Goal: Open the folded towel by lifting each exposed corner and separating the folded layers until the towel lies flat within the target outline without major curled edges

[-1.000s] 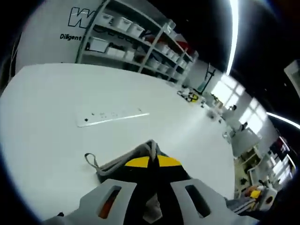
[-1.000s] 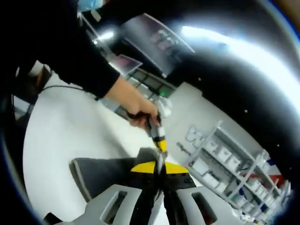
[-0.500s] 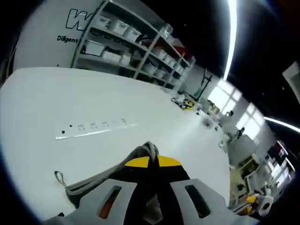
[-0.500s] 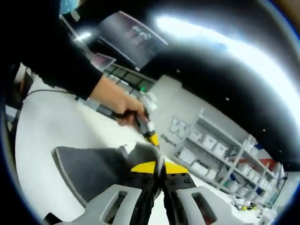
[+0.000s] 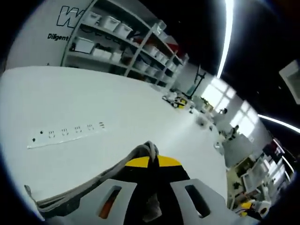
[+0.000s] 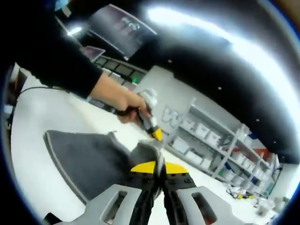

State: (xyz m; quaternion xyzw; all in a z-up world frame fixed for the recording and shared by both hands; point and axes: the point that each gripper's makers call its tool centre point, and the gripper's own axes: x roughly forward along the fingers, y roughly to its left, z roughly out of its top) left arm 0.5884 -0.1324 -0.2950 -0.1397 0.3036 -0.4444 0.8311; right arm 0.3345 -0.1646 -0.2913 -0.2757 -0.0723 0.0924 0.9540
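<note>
A dark grey towel (image 6: 91, 157) with a pale hem hangs spread between both grippers above the white table (image 6: 33, 168). My right gripper (image 6: 160, 164) is shut on one bunched corner of it. In the right gripper view the left gripper (image 6: 157, 135), held by a hand in a black sleeve, pinches a neighbouring corner just beyond mine. In the left gripper view my left gripper (image 5: 150, 157) is shut on a bunched towel corner (image 5: 146, 151), and the towel's edge (image 5: 65, 199) trails off to the lower left over the table.
A strip of taped marks (image 5: 65, 133) lies on the white table (image 5: 117, 103). Shelving with white bins (image 5: 112, 37) stands beyond the table; the same shelves (image 6: 211, 145) appear in the right gripper view. Small items (image 5: 178, 101) sit at the table's far edge.
Both views have tilted and risen. The towel hangs more spread out, its edge stretching further left, and the two held corners sit closer together.
</note>
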